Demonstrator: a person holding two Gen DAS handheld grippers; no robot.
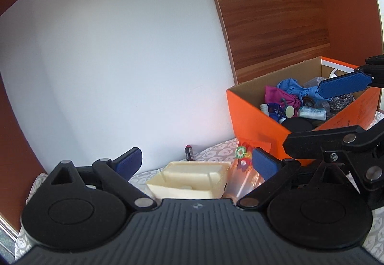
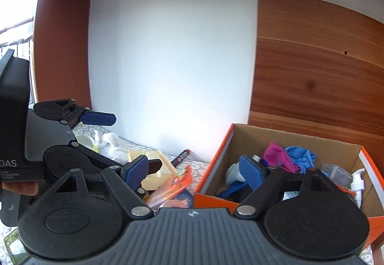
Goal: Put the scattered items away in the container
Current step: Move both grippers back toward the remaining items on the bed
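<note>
An orange cardboard box (image 1: pixel 254 116) stands at the right on the patterned cloth, holding a magenta cloth (image 1: pixel 280 96), a blue cloth (image 1: pixel 292 87) and several small items. It also shows in the right wrist view (image 2: pixel 211 200). My left gripper (image 1: pixel 196 164) is open and empty, above a cream foam tray (image 1: pixel 192 179) and a clear plastic packet with colourful print (image 1: pixel 242 164). My right gripper (image 2: pixel 196 169) is open and empty at the box's near left corner, one finger over the box. A dark tube with a red cap (image 1: pixel 189 152) lies by the wall.
A wooden board (image 1: pixel 268 15) leans on the white wall behind the box. Brown shelf walls close in both sides. In the right wrist view a white cup (image 2: pixel 84 140) and crumpled white items (image 2: pixel 112 145) lie at the left; a pump bottle (image 2: pixel 357 183) stands in the box.
</note>
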